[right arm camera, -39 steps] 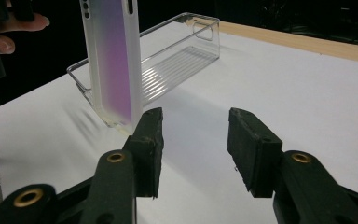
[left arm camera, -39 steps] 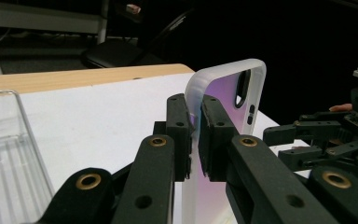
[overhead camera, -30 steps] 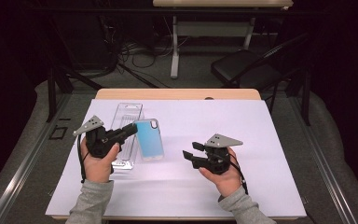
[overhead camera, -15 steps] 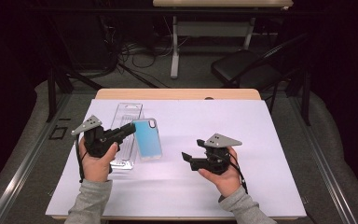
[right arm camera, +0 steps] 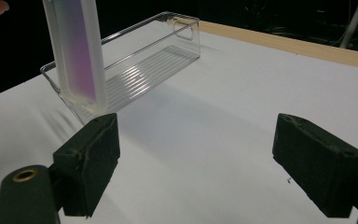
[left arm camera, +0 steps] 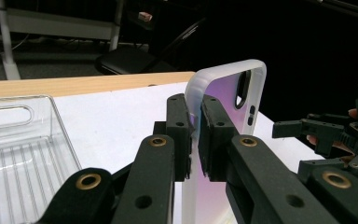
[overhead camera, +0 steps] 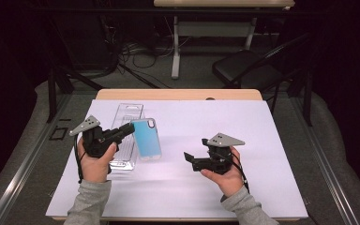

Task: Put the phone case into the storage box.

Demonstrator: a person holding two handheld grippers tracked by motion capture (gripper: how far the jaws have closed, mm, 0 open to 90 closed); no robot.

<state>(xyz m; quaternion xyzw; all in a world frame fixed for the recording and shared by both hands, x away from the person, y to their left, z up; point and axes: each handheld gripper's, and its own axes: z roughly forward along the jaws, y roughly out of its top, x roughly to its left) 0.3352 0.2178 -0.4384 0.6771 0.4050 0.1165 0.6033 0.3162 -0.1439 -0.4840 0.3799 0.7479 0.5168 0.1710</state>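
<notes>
I had the left gripper clenched on the long edge of the phone case, lifting it just beside the clear tray on the tabletop, probably to hand it across. My right gripper waited released, well to the right of the tray, jaws wide for receiving it.

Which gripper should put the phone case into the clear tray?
Left. The left gripper is already shut on the phone case, right beside the clear tray. The right gripper is open, empty and farther away.
</notes>
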